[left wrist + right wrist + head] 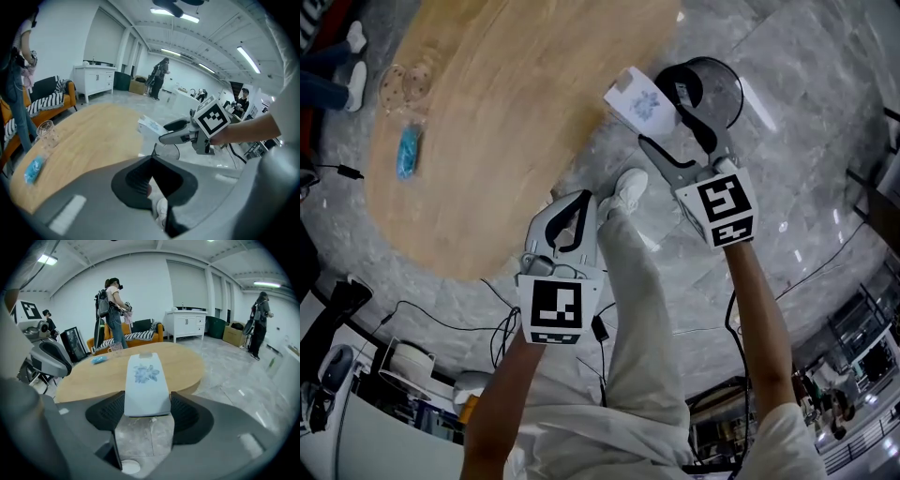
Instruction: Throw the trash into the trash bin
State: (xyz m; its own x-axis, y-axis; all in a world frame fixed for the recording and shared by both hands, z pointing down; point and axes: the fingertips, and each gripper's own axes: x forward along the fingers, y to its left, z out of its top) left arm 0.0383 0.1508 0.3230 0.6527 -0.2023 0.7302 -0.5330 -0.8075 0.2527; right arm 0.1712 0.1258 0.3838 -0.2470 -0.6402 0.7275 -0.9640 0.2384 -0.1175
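A flat white pack (pixel 636 101) printed with a blue flower is gripped at one short end by the right tongs (pixel 659 117). It is held out past the edge of the worktop (pixel 516 112), just beside the rim of the black bin (pixel 712 86). The pack is judged light and slightly squashable, so a hold across its narrow width should suffice. The left tongs (pixel 572 220) are closed on nothing. A blue packet (pixel 409 152) and a clear cup (pixel 405 86) are seen on the worktop. Nothing is seen between pack and bin.

Part of the trash bin (pixel 737 86) is covered by the right gripper (pixel 656 111) and white packet (pixel 636 101).
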